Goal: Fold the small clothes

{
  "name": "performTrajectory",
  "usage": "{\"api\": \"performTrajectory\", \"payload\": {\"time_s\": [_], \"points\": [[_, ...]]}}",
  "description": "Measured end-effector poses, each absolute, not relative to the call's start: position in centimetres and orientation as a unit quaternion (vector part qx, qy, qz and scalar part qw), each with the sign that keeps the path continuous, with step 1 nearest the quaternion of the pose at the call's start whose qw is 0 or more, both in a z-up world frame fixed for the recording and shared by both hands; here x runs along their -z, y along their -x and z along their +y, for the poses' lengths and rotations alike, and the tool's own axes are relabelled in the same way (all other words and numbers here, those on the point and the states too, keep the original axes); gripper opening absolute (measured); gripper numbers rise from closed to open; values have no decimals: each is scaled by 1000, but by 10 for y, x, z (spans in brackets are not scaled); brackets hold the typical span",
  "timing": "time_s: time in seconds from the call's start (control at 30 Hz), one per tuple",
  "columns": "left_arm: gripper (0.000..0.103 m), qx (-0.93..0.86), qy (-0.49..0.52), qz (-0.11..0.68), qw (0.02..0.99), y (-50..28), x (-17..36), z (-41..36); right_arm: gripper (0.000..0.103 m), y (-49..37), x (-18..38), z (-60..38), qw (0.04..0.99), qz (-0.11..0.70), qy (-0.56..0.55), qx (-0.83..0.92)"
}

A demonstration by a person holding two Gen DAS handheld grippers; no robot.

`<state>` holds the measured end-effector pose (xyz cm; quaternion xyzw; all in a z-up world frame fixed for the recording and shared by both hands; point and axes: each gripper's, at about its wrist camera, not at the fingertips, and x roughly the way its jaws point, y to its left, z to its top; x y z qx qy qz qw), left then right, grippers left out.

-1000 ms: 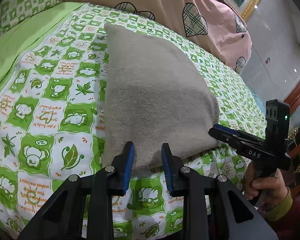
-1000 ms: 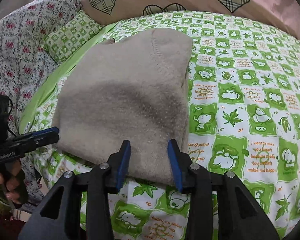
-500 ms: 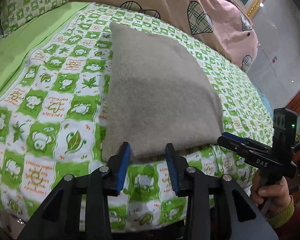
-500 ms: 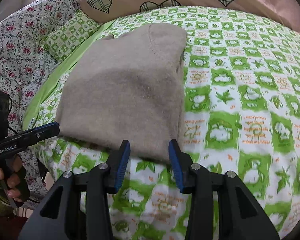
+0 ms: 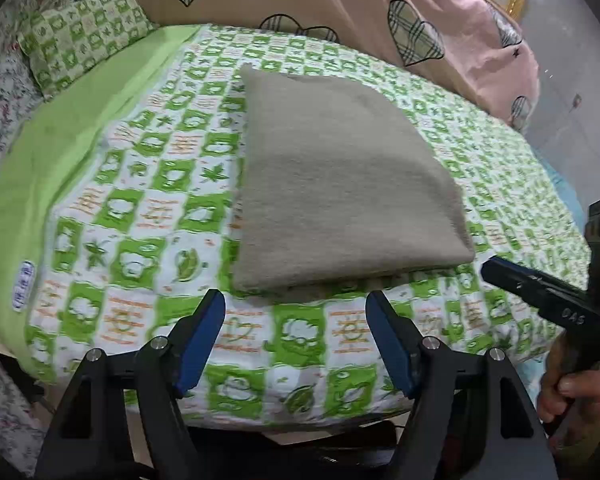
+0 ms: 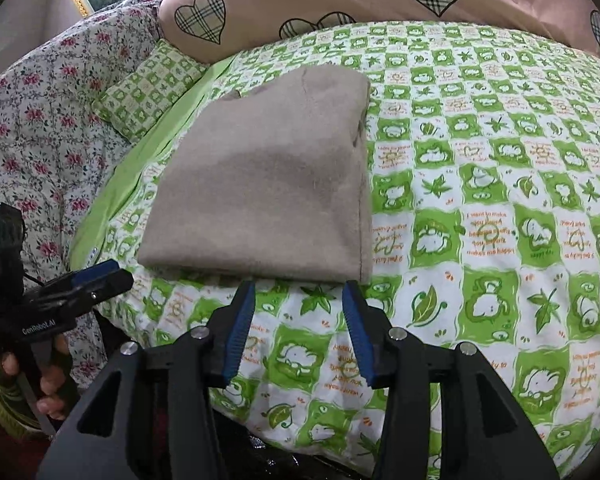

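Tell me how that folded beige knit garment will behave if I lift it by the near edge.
The folded beige knit garment looks soft and fuzzy, so it would likely droop rather than stay flat. Its stacked layers at the near edge may separate and unfold. It probably won't slide easily on the green-checked bedsheet.

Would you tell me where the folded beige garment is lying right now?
In both wrist views the beige garment lies flat on the green checked sheet, just beyond both grippers' fingertips, untouched.

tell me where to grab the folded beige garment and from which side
Grip the folded beige garment at its near edge, coming in low from the bed's front. That edge lies straight, stacked and slightly raised off the green checked sheet, so one finger can slide beneath.
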<state>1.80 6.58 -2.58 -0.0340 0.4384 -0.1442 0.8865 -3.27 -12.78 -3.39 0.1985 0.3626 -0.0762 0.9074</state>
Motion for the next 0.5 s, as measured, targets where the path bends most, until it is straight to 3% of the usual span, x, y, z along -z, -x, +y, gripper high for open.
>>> {"api": "performTrajectory", "payload": {"time_s": [0.07, 0.13, 0.2, 0.23, 0.5], "points": [[79, 121, 11, 438, 891, -13, 20, 68, 51, 34, 30, -127, 906, 367, -198, 77], [83, 98, -5, 428, 898, -4, 14, 75, 61, 39, 27, -124, 907, 366, -193, 77], [84, 84, -13, 422, 903, 3, 12, 83, 80, 48, 24, -119, 911, 360, -181, 80], [84, 74, -19, 417, 906, 8, 11, 87, 83, 53, 23, -116, 913, 359, -174, 84], [84, 44, -35, 417, 907, 17, 12, 95, 85, 66, 29, -111, 909, 373, -170, 78]]}}
